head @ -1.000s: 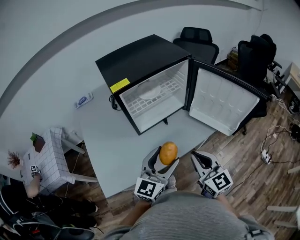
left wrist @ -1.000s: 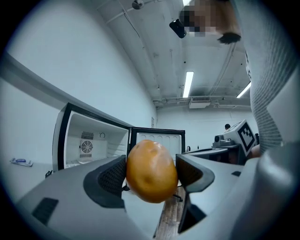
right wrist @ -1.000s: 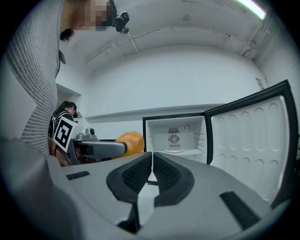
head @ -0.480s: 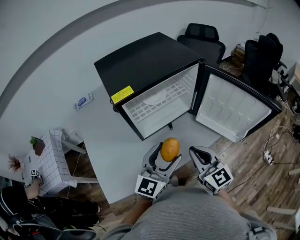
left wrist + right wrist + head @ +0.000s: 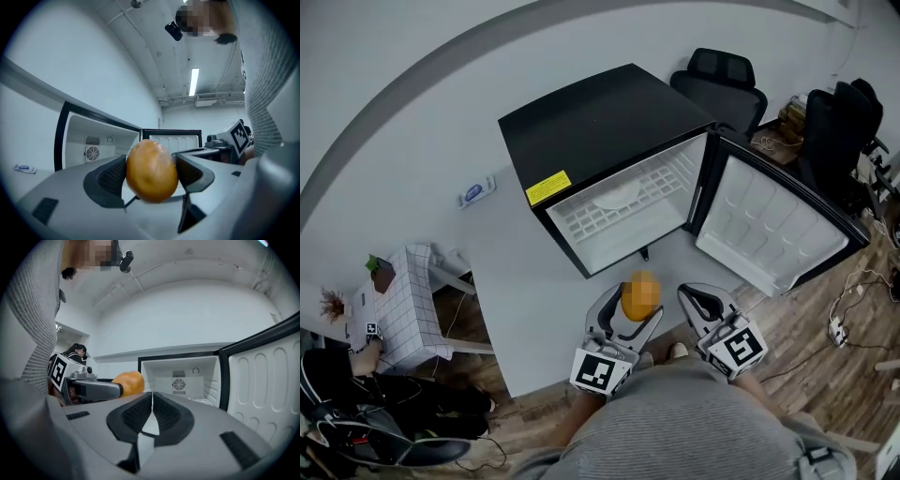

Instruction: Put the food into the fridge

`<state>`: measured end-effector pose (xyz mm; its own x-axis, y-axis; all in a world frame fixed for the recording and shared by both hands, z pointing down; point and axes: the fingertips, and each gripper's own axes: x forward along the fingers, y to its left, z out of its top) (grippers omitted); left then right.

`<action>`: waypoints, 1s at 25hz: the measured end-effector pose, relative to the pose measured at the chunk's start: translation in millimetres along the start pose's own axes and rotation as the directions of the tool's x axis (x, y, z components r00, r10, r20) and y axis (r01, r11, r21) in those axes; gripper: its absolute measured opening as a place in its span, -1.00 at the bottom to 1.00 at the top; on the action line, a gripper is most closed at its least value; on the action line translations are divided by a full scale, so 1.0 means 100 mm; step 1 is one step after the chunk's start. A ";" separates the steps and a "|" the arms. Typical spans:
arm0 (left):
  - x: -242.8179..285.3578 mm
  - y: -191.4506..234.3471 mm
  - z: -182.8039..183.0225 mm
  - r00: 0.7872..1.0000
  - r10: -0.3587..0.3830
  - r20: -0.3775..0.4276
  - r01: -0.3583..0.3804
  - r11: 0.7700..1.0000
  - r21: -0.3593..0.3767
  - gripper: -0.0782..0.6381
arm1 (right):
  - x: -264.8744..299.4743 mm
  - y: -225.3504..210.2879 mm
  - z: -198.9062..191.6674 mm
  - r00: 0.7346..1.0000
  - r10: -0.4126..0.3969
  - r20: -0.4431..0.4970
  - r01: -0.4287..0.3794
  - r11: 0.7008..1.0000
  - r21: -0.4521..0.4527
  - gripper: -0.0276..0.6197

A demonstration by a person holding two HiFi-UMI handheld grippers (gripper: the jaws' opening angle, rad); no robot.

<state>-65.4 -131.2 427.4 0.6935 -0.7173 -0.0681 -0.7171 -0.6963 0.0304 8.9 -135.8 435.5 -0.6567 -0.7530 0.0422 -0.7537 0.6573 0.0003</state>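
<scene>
Left gripper (image 5: 628, 319) is clamped on a fruit (image 5: 151, 169), one jaw pad on each side, with the fruit sticking up above the jaws. It is held low in front of the person, at the near edge of the table (image 5: 525, 272).

Step, as I read it: carry-in. The food is gripped but not yet in the fridge.

- Fridge (image 5: 600, 122): straight ahead of the left gripper, sitting on the table with its mouth facing the tool. The inside looks mostly bare.
- Door (image 5: 778, 234): swung fully open, ahead and to the right, past the right gripper. It is not in the reach line.
- Wire shelf (image 5: 619, 202): ahead and inside, across the cavity, with open space under it.
- Right gripper (image 5: 151, 416): just right of the left one, jaws together with nothing between them.

Next move, my guess: push the left gripper forward over the table and through the fridge mouth. Then lower the fruit onto the shelf or the fridge floor and part the jaws.

Edges to watch:
- The black front frame of the fridge, mainly the bottom lip.
- The hinge side, ahead and to the right.
- The shelf's front wire, if going in underneath it.

The fruit is round, so it may roll once released. Room looks good, with a bare table strip between the tool and the fridge and nothing blocking.
</scene>
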 end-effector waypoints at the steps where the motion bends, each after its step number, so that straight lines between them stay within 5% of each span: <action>1: 0.04 -0.01 0.03 1.000 0.006 0.006 -0.006 1.000 0.002 0.17 | 0.00 -0.03 0.01 1.000 0.011 0.000 -0.011 1.000 -0.001 -0.87; 25: 0.60 0.13 -0.14 0.987 0.152 -0.050 -0.153 0.988 -0.025 0.17 | 0.26 -0.68 0.04 0.989 0.150 0.004 -0.150 0.989 -0.001 -0.87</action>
<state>-32.0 -183.6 437.3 0.5789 -0.8153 -0.0130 -0.8131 -0.5784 0.0659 43.2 -200.0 432.6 -0.7621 -0.6463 0.0380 -0.6470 0.7625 -0.0051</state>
